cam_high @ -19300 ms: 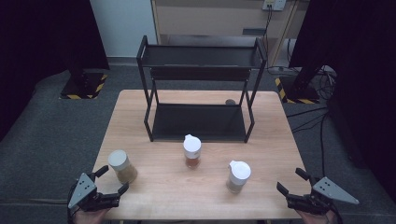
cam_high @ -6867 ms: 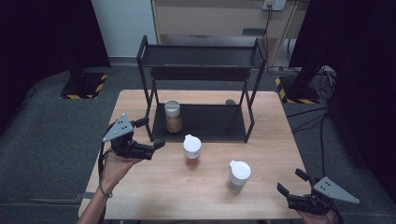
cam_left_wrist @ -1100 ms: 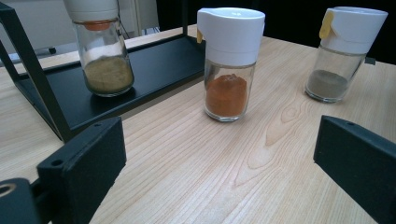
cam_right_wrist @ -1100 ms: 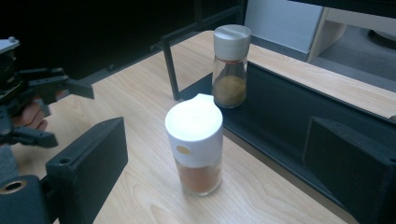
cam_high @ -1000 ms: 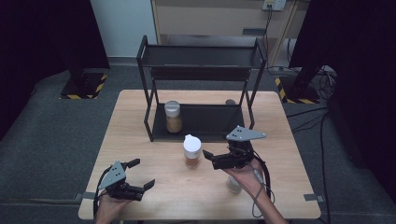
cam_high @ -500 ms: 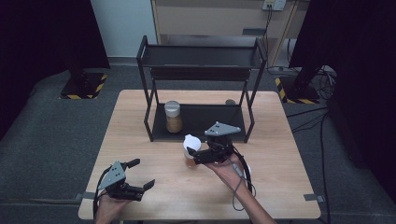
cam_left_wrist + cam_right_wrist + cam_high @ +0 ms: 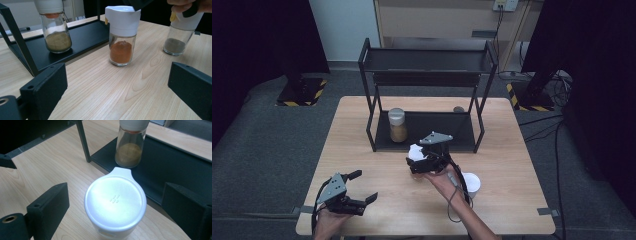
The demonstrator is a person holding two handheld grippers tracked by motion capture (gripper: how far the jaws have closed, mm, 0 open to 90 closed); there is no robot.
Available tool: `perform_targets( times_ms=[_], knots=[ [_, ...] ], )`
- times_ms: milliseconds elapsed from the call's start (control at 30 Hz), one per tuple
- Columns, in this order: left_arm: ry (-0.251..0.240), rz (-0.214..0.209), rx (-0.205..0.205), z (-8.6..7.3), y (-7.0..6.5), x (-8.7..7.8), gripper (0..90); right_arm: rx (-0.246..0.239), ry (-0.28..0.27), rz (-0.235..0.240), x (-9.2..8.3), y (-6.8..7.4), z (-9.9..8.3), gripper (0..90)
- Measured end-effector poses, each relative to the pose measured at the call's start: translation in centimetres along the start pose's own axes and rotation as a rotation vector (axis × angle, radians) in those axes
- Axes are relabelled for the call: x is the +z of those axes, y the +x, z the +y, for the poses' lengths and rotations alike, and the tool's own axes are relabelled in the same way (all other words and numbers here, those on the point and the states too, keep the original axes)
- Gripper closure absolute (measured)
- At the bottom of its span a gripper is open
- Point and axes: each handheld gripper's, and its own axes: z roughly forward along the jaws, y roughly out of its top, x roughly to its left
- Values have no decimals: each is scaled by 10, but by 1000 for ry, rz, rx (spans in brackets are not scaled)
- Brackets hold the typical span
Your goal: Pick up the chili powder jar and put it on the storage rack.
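Observation:
A glass jar of orange spice with a white lid (image 7: 414,151) stands on the wooden table (image 7: 512,150) just in front of the black rack (image 7: 427,65). My right gripper (image 7: 414,162) hangs over it from the right. In the right gripper view the lid (image 7: 115,202) sits between the two black jaws with a gap on each side. The jaws have just been closing a little and stand open. My left gripper (image 7: 366,186) rests open near the table's front left corner, with nothing between its jaws. It faces the orange jar (image 7: 122,37).
A grey-lidded jar of sand-coloured powder (image 7: 397,125) stands on the rack's bottom shelf, left of centre. A third jar with a white lid and dark contents (image 7: 470,182) stands right of my right forearm. The rack's upright posts rise just behind the orange jar.
My right gripper has moved left and slightly down, from near the right-hand jar to over the orange jar. The left gripper has stayed put.

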Motion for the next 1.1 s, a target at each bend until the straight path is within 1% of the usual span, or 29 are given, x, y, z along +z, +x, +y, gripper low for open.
perform_targets(
  times_ms=[100, 167, 300, 367, 533, 600, 633, 667, 733, 800, 933, 1100],
  knots=[
    [0, 0, 0, 0, 0, 0, 15, -1, 13, -12, 6, 3, 1, 89],
    [-1, 0, 1, 0, 0, 0, 15, 9, 25, -16, 9, 4, 2, 94],
    [-2, 0, 0, 0, 0, 0, 15, 4, 43, -40, 15, 10, 2, 118],
    [-3, 0, 1, 0, 0, 0, 15, 15, 52, -42, 19, 11, 2, 141],
    [-4, 0, 2, 0, 0, -1, 15, 13, 64, -64, 26, 15, 0, 186],
    [-5, 1, 2, 0, 0, -1, 15, 18, 68, -64, 28, 15, -1, 220],
    [-5, 1, 2, 0, 0, -1, 15, 15, 73, -70, 29, 16, -2, 222],
    [-6, 0, 2, 0, 0, -1, 15, 15, 74, -70, 30, 16, -2, 228],
    [-5, 2, 2, 0, 0, -1, 15, 18, 69, -80, 31, 18, -4, 281],
    [-4, 1, 4, 0, 0, 0, 15, 20, 68, -83, 31, 19, -6, 300],
    [-5, 1, 4, 0, 0, -1, 15, 16, 68, -109, 32, 26, -5, 308],
    [-3, 1, 5, 0, 0, 0, 15, 11, 62, -113, 31, 27, -7, 310]
  ],
)
